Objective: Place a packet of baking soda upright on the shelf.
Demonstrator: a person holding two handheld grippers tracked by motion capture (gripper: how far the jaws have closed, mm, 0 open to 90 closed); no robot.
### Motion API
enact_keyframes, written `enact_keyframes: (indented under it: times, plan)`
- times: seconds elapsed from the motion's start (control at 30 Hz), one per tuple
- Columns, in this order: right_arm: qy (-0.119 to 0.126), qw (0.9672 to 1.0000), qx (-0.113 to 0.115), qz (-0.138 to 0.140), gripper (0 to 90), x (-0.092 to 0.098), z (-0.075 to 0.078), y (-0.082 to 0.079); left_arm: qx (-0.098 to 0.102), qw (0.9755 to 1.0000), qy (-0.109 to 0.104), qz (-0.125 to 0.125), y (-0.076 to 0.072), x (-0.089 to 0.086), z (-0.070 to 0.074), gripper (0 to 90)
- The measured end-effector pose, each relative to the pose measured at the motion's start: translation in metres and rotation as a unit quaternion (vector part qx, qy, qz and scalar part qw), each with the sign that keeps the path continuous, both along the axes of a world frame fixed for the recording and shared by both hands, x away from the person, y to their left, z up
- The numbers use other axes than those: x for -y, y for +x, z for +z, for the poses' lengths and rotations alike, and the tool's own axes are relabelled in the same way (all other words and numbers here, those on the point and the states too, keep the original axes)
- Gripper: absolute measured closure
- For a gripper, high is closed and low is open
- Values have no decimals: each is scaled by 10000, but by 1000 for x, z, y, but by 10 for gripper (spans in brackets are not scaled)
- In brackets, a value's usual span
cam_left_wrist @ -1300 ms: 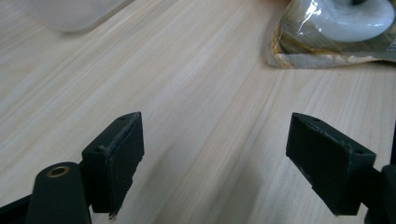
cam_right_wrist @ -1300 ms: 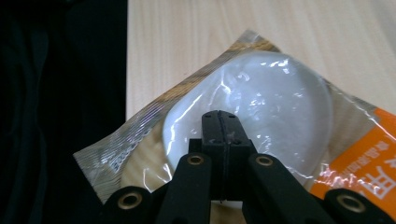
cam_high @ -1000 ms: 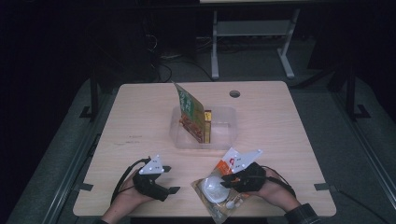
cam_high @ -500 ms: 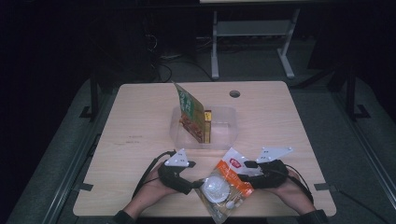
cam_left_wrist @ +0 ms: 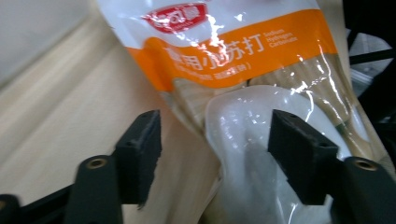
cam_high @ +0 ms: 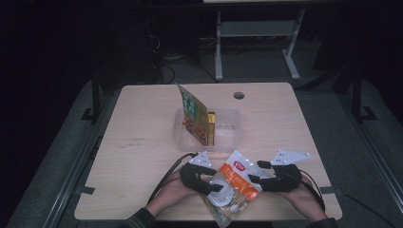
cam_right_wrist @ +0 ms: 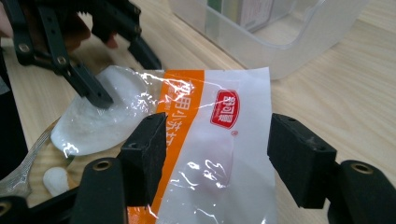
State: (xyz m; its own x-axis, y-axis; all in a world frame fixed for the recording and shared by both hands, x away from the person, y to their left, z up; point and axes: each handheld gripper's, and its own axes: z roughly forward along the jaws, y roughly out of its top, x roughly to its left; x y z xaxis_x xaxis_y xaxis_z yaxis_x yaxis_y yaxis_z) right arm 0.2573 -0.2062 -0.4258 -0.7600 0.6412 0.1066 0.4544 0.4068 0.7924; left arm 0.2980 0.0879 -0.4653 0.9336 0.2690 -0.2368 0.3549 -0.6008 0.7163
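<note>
Just beyond pouch (cam_high: 236, 183): clear tub (cam_high: 227, 140), upright box (cam_high: 195, 115)

A baking soda pouch (cam_high: 236, 183) with an orange band lies flat near the table's (cam_high: 142, 142) front edge, between the left gripper (cam_high: 215, 179), whose jaws have just been closing and reach over the pouch's clear lower part, and the right gripper (cam_high: 255, 173), whose jaws have just been opening at its white top end. Behind it, mid-table, a clear plastic tub (cam_high: 228, 130) holds a green-and-orange box (cam_high: 194, 114) standing tilted and a small yellow pack (cam_high: 211, 124).
</note>
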Motion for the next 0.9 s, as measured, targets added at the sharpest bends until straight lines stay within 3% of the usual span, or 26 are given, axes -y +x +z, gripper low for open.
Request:
enact_keyframes:
  times: [0.13,0.2,0.3,0.43,0.57,0.9]
  plan:
    - [10,10000,-18,1,365,0,-1,1,-257,9996,-71,-93,0,5,-2,505]
    - [13,10000,-15,-21,359,0,-1,1,-359,9991,-132,-175,0,6,-3,625]
    - [9,10000,23,-23,354,0,-1,1,-213,9994,29,-274,-3,8,1,683]
    - [29,10000,6,-80,333,0,-1,1,-8,9991,106,-409,-5,9,5,846]
    - [64,9999,-11,-94,313,1,0,2,172,9988,154,-436,-9,10,8,880]
    - [333,9994,60,-93,272,4,4,1,361,9988,-37,-339,-13,-3,24,889]
